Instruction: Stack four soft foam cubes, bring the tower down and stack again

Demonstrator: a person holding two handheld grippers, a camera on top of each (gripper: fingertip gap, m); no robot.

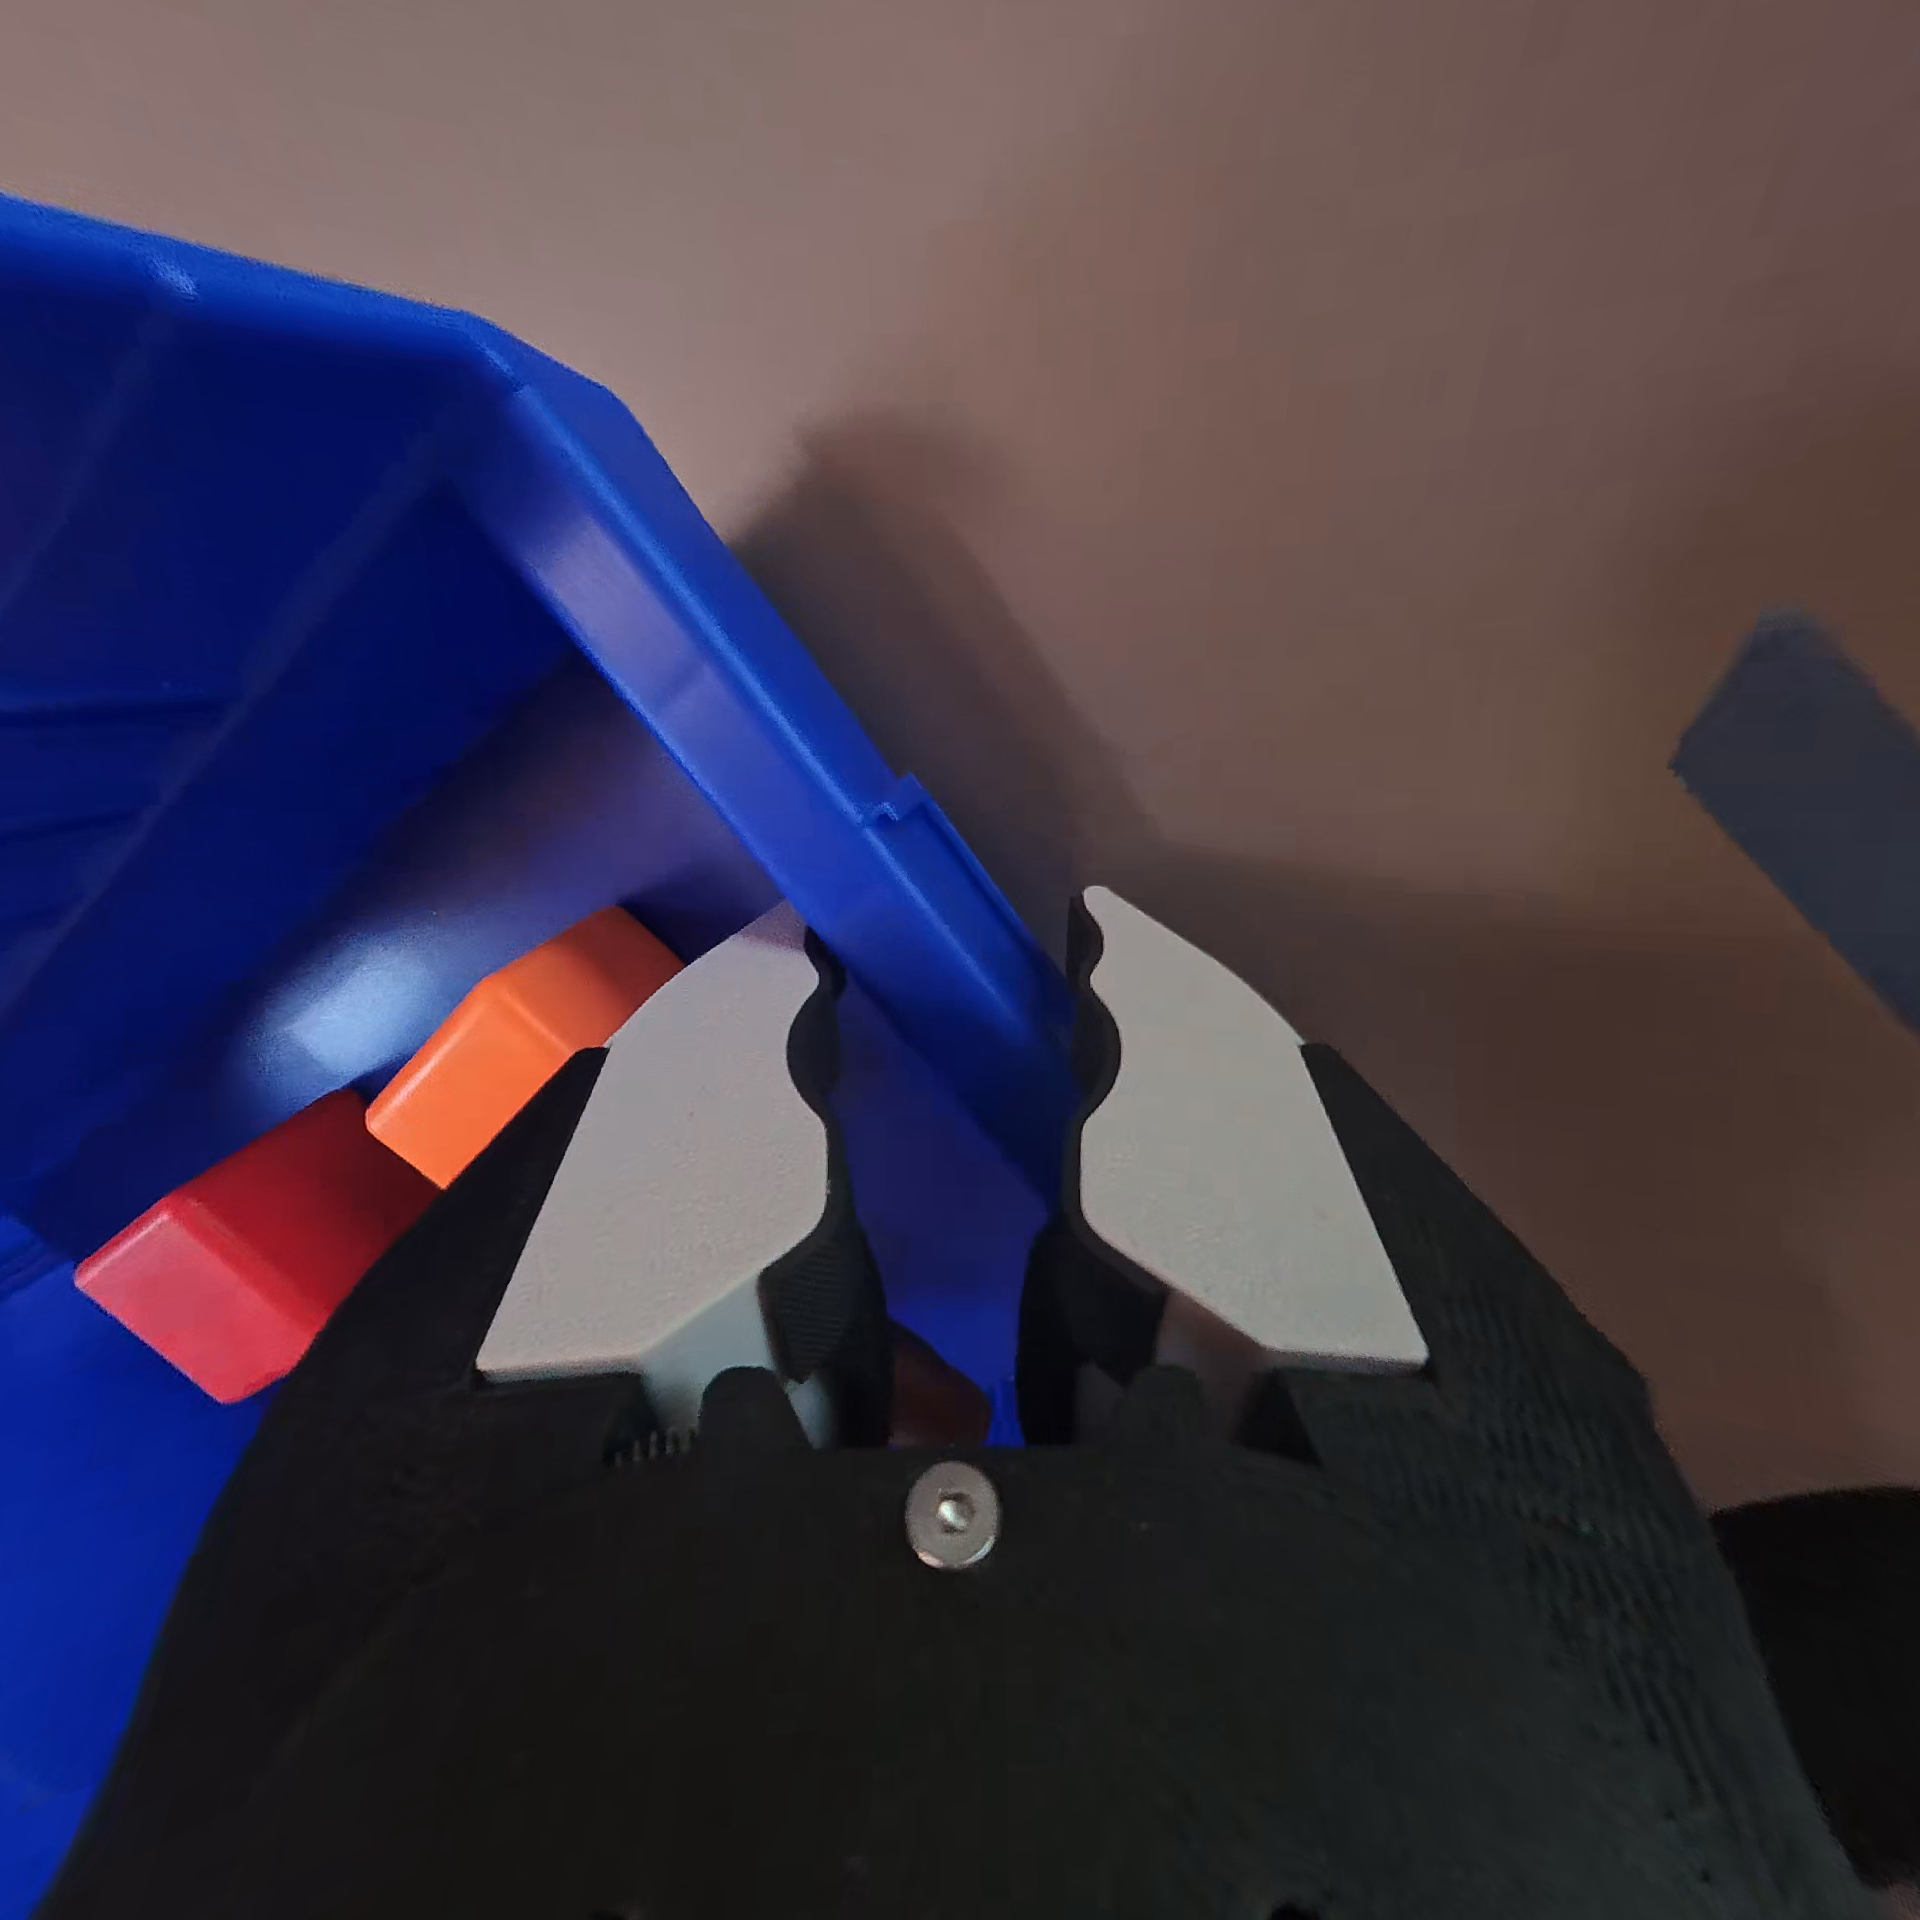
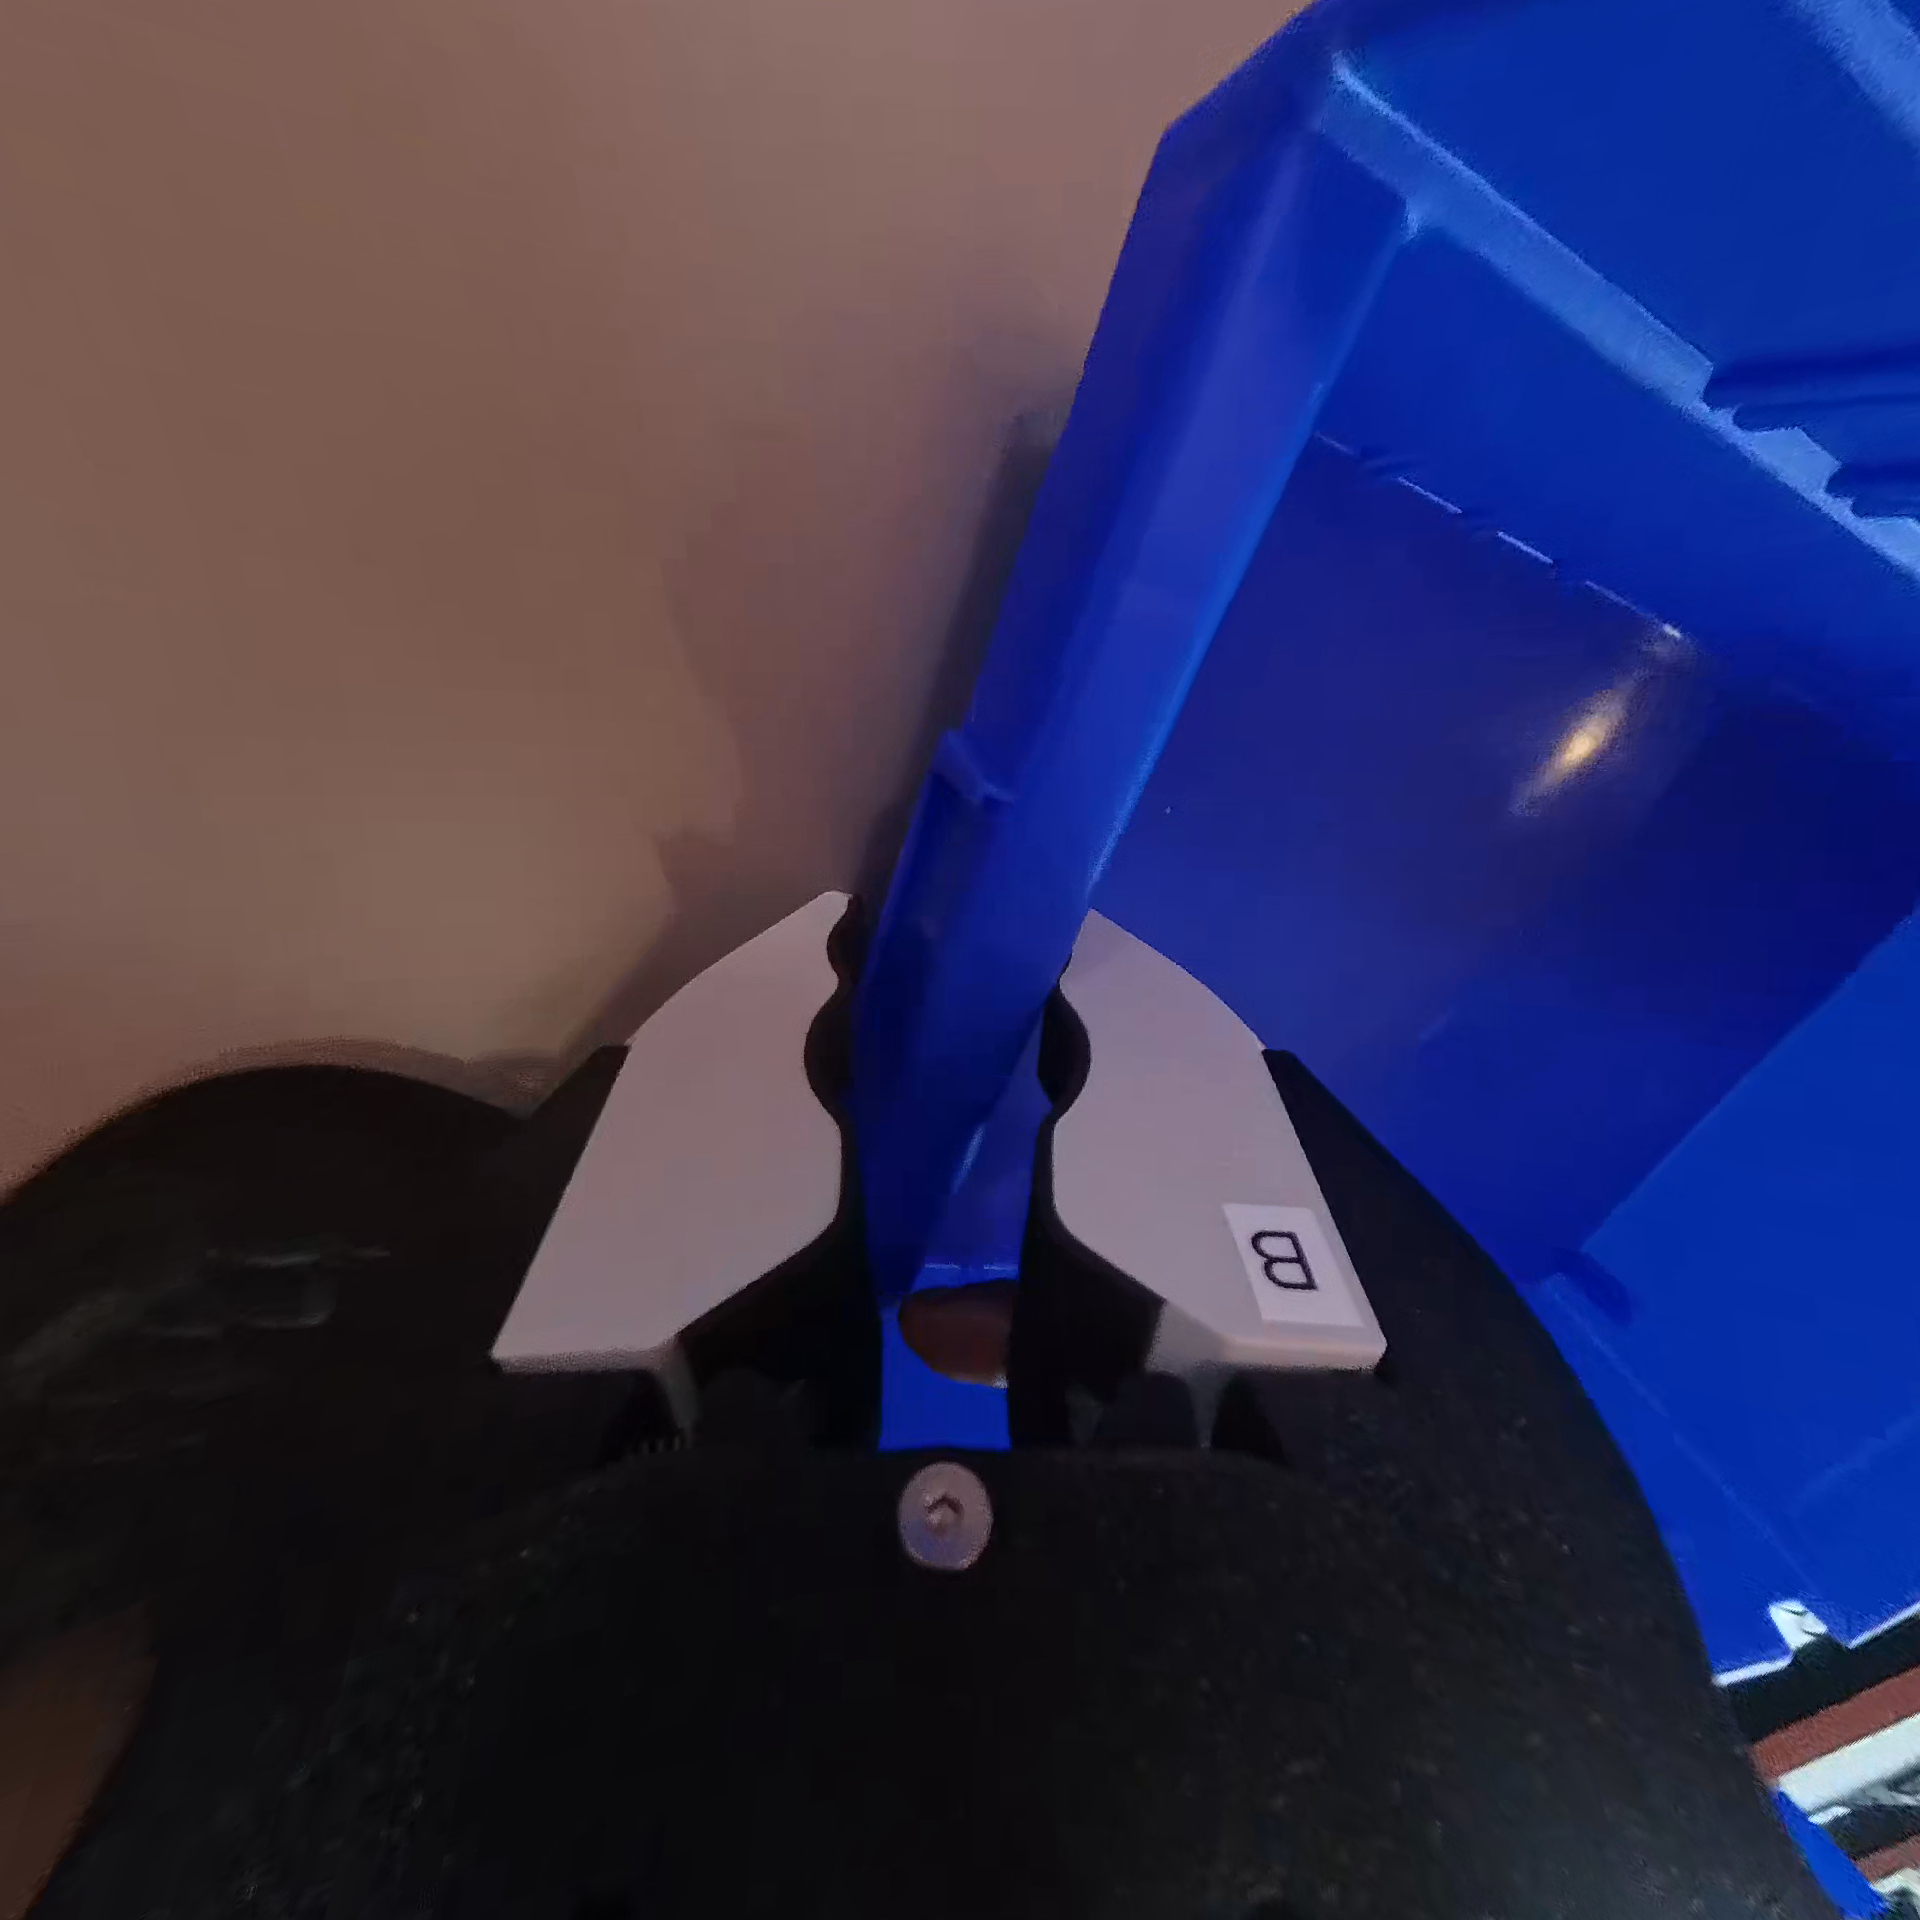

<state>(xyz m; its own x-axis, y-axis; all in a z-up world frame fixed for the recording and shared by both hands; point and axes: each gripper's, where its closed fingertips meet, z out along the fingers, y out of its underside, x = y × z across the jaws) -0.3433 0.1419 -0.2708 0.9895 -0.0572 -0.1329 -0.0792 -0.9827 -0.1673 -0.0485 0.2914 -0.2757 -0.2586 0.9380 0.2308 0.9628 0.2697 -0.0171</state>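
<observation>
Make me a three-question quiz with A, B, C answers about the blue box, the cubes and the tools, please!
1. Where are the red cube and the orange cube?
A. Inside the blue box
B. On the floor beside it
C. Stacked on its rim

2. How many cubes show in the left wrist view?
A. Four
B. Two
C. None

3. What is the left tool doing?
A. Hanging open in the air
B. Pinching the red cube
C. Shut on the blue box's rim

Answers:
1 A: both cubes lie against the inner wall of the blue box.
2 B: only a red one and an orange one can be seen, touching side by side.
3 C: its two fingers sit either side of the rim; the right tool grips the box's rim the same way.
</observation>
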